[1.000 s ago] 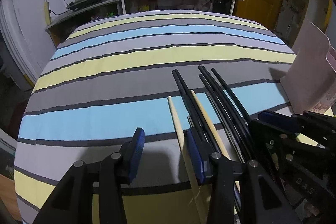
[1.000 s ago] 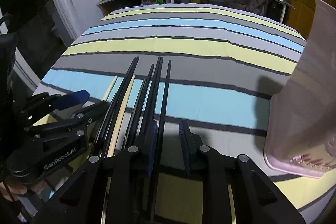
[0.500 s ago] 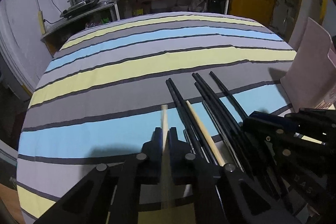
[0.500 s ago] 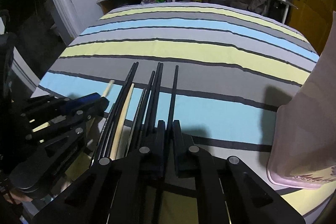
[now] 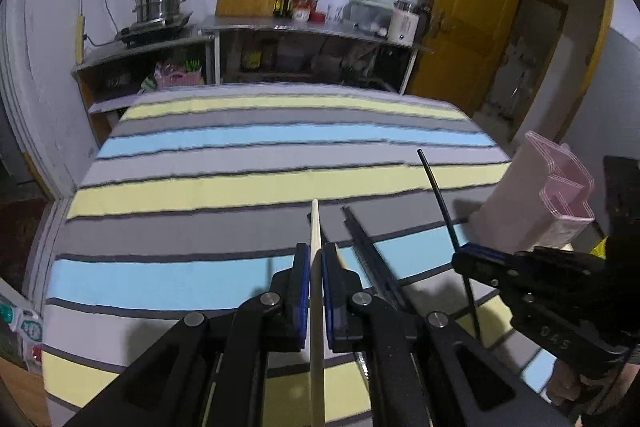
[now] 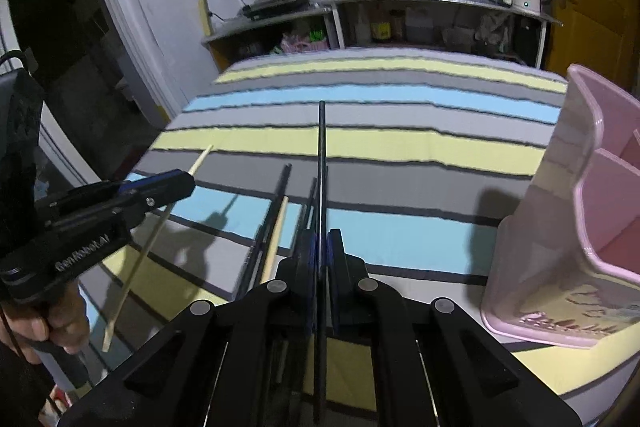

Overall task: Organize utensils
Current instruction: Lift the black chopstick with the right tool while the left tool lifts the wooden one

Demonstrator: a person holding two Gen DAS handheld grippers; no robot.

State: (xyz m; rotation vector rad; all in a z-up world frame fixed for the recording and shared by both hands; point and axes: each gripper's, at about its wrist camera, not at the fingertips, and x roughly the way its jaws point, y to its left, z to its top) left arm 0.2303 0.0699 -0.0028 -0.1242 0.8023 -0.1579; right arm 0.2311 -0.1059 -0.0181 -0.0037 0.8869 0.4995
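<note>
The wooden chopstick is pinched mid-length by the left gripper, off the surface; the right gripper pinches a black chopstick likewise. Both look light, stiff and slick, liable to pivot. Other chopsticks lie below, the pink holder stands right. "GenRobot.AI" marks the left gripper.

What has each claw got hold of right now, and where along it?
Left claw: pale wooden chopstick, gripped partway along its length. Right claw: black chopstick, also gripped mid-length, tip pointing forward.
</note>
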